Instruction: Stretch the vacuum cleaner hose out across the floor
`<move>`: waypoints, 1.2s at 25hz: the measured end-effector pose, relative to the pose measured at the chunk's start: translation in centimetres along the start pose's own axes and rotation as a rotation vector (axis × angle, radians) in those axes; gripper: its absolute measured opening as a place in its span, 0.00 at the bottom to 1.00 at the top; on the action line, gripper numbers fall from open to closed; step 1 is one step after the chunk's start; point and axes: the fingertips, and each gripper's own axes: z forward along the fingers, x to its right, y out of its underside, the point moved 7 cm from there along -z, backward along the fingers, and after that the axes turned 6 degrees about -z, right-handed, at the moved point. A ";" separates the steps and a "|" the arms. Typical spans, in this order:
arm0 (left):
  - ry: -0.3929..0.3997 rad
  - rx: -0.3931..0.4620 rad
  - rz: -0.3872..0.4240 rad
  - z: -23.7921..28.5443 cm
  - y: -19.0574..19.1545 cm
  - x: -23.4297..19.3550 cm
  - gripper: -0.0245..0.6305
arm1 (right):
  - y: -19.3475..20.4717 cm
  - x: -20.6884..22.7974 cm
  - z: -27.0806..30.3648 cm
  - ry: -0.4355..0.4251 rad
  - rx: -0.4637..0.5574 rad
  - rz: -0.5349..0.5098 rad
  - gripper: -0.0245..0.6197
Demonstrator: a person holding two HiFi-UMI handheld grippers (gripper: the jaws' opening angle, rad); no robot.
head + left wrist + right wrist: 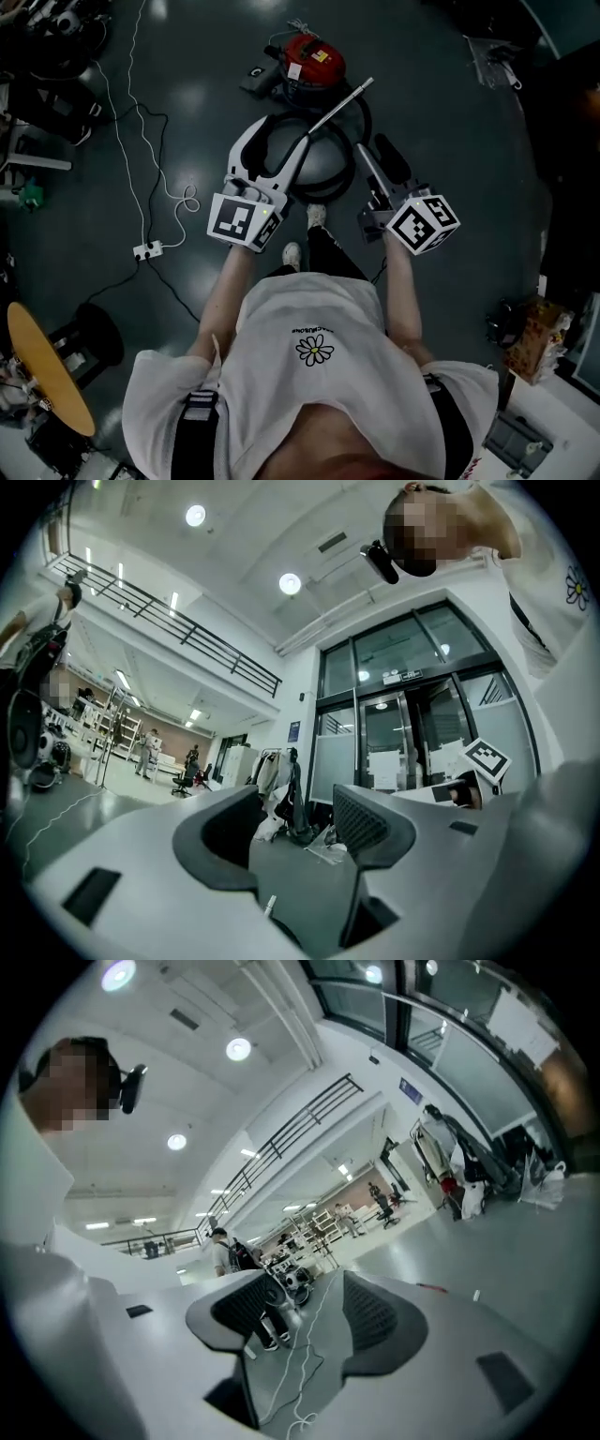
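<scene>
Just beyond the left hand-held gripper [277, 142] and right hand-held gripper [373, 150], both released and empty, the vacuum cleaner hose [349, 174] lies coiled on the floor [202, 56], near the red vacuum cleaner [311, 60].

Head view: taken from above the wearer [319, 323], faced steeply down. The left gripper [279, 137] and right gripper [371, 144] are seen close below, the floor [441, 122] farther off.

Left gripper view: set close behind its jaws, aimed roughly level toward glass doors [403, 714].

Right gripper view: set likewise, aimed down a long hall.

Shared by all three views: wearer and floor.
</scene>
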 end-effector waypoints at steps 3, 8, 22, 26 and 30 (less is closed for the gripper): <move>-0.034 -0.061 -0.004 3.7 1.7 -2.1 0.39 | -0.1 4.7 2.8 -0.016 -0.058 0.083 0.45; -0.090 -0.090 -0.018 9.2 3.1 -5.4 0.39 | -0.3 11.0 6.8 0.012 -0.151 0.128 0.45; -0.073 -0.276 -0.040 19.8 17.0 -19.0 0.39 | 9.8 26.4 20.4 0.161 -0.249 0.284 0.45; -0.084 -0.323 -0.032 21.1 30.0 -25.5 0.39 | 22.8 39.1 24.9 0.265 -0.293 0.383 0.45; -0.087 -0.349 -0.051 21.2 43.4 -31.1 0.39 | 37.7 52.0 28.7 0.391 -0.368 0.449 0.45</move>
